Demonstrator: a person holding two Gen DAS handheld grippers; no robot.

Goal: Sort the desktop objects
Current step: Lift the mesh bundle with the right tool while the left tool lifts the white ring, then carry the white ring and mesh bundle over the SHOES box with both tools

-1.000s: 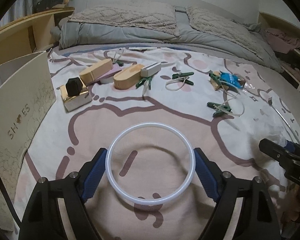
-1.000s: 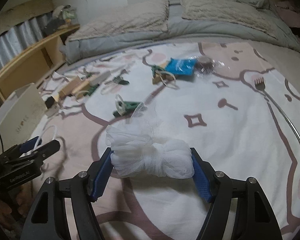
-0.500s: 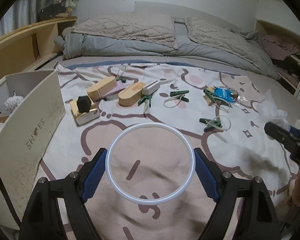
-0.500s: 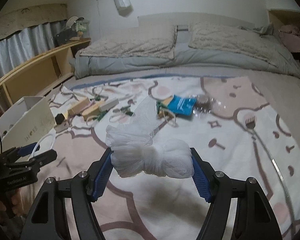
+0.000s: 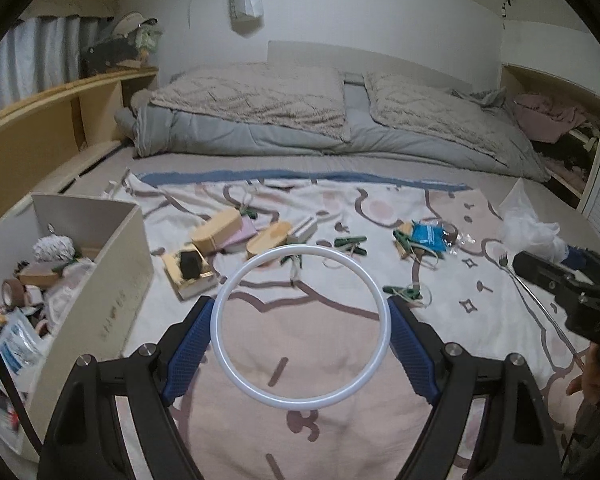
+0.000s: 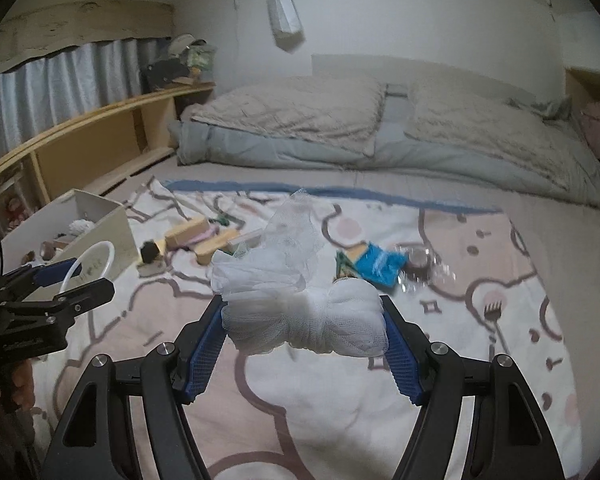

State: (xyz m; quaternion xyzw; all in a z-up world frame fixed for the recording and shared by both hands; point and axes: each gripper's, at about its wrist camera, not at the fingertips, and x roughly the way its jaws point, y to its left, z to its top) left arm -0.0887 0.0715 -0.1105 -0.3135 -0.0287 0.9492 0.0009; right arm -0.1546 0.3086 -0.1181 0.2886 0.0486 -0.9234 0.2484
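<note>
Only the left view shows the box's cluttered inside.

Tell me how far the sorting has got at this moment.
Partly done. The shoe box already holds several items, such as a tape roll. In hand: the left gripper holds a white ring, and the right gripper holds a white mesh bundle. Left on the blanket: wooden blocks, green clips, a blue packet, a fork.
</note>
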